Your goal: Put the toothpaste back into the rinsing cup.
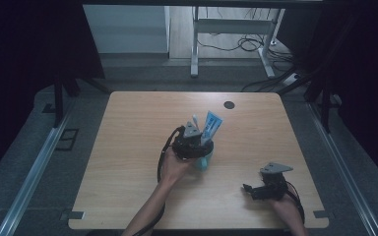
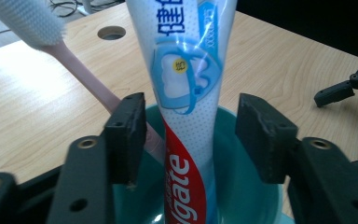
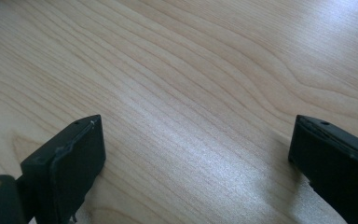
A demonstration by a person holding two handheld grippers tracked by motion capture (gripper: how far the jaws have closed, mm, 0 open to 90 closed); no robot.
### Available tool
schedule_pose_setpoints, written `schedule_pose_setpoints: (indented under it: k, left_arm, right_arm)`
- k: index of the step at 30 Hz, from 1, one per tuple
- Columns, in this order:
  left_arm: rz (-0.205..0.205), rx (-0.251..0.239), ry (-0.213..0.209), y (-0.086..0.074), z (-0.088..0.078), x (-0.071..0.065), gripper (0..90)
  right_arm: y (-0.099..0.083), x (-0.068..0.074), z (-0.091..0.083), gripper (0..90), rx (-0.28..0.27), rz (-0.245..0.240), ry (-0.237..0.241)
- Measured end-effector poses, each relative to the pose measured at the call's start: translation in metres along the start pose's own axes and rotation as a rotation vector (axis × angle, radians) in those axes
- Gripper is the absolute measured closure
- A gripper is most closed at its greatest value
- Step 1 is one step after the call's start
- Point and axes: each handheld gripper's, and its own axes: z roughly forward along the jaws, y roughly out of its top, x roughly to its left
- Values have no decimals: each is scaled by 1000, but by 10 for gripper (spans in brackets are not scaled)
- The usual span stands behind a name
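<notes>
Near the middle of the light wooden tabletop (image 1: 142,142) stands a round teal plastic cup (image 2: 251,186), and your left tongs (image 2: 191,135) hang right over its mouth. Their two black pads (image 2: 127,135) are spread, one on each side of the white, blue and red toothpaste tube (image 2: 186,93) that stands upright in the cup with its flat crimped end up. Neither pad presses the tube; a gap shows on both sides of it, wider on the right, so the tube stands free between them. A toothbrush with a pale pink handle and white bristles (image 2: 51,32) leans out of the same cup toward the far left, its handle passing just behind your left pad. From above, your left hand (image 1: 174,164) comes in from the near edge and holds the tongs over the cup, with the tube's blue end (image 1: 211,125) and the brush head (image 1: 195,119) poking out on the far side of them.

Your right tongs (image 1: 248,189) lie low at the near right part of the tabletop, well apart from the cup, held in your right hand (image 1: 285,209) and pointing left. They are spread wide, with bare wood grain between the pads (image 3: 74,158). A small dark round hole (image 1: 229,104) sits in the tabletop close to its far edge, right of centre.
</notes>
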Motion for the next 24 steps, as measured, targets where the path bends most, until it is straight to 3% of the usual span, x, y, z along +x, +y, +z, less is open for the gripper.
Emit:
schedule_pose_setpoints:
  k: [12, 24]
  left_arm:
    - [10, -21, -16, 5, -14, 0, 212]
    - [3, -41, 2, 4, -35, 4, 135]
  right_arm:
    - [0, 0, 0, 34, -1, -2, -1]
    - [0, 0, 0, 34, -1, -2, 0]
